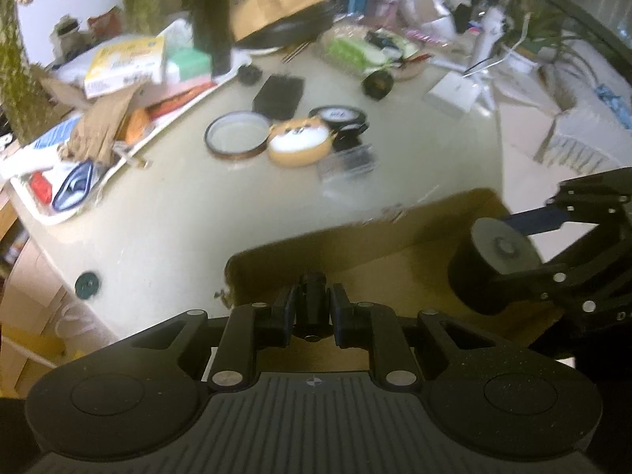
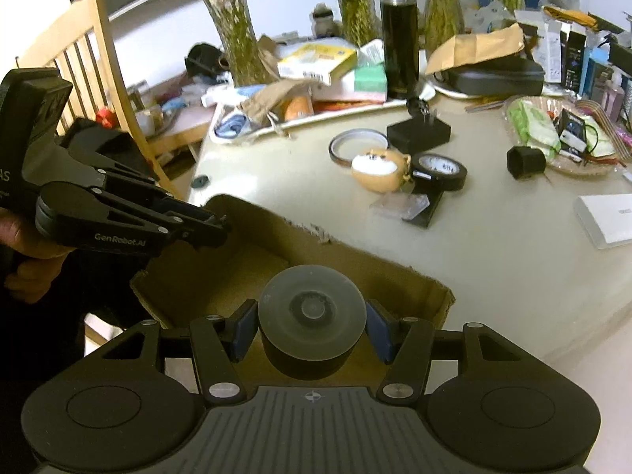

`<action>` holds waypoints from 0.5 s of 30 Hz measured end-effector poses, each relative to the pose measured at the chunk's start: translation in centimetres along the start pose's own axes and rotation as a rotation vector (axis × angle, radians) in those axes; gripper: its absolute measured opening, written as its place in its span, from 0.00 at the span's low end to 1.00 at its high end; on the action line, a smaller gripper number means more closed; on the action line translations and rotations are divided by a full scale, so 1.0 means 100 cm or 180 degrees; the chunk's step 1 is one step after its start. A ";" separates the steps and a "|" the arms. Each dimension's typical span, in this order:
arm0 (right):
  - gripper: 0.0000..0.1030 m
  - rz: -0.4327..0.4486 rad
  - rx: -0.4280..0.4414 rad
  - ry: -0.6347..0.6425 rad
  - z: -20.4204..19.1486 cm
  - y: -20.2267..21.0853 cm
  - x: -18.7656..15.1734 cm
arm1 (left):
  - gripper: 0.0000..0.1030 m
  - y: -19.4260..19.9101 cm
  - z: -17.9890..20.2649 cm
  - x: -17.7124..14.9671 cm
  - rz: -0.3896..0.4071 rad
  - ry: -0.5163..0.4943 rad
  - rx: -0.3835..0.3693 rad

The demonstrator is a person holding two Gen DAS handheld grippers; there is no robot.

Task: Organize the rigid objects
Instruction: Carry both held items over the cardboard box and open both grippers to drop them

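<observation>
- Fingers of the left gripper [image 1: 312, 308] are clamped on a small black cylinder [image 1: 312, 296], smooth and narrow, standing upright between the dark blue pads.
- Right gripper [image 2: 312, 326] grasps a squat black round can [image 2: 310, 324] with a flat, matte grey lid; its blue pads [image 2: 243, 330] press on the can's curved sides.
- Both held things hang over an open brown cardboard box [image 2: 414, 288] with torn, ragged edges, which sits at the near rim of the table [image 2: 493, 268].
- The table is round, pale and smooth.
- Farther back on it lie a thin amber tape ring [image 2: 357, 144], a round plush dog-face pouch [image 2: 379, 170] in tan and white, and a black tape roll [image 2: 438, 170], the three close together.
- A clear plastic case [image 2: 399, 205] lies just in front of them.
- A flat black rectangular box [image 2: 418, 132] sits behind the ring.
- A short black cylinder [image 2: 525, 162] lies on its side near a glass dish.
- A tall glossy black flask [image 2: 399, 35] stands upright at the back.
- A person's hand [image 2: 23, 252] grips the left gripper's handle.
</observation>
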State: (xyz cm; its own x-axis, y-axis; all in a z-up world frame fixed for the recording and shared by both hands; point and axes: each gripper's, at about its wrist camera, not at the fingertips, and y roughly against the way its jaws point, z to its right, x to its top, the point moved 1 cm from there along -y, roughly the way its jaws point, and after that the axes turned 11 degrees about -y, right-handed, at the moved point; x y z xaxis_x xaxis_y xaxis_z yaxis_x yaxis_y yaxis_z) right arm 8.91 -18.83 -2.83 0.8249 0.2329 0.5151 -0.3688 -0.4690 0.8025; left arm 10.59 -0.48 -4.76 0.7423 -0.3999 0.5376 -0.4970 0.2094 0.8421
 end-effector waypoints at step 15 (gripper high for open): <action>0.60 -0.0163 -0.0602 0.0112 0.003 -0.029 -0.001 | 0.21 -0.011 -0.004 -0.006 -0.0135 0.0182 0.0136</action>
State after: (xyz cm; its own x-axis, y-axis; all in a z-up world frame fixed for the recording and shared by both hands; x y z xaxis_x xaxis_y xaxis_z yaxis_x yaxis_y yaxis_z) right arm 10.01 -17.79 -5.30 0.8303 0.2835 0.4798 -0.4035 -0.2880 0.8685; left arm 10.89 -0.08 -6.00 0.7869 -0.3557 0.5042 -0.4825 0.1546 0.8621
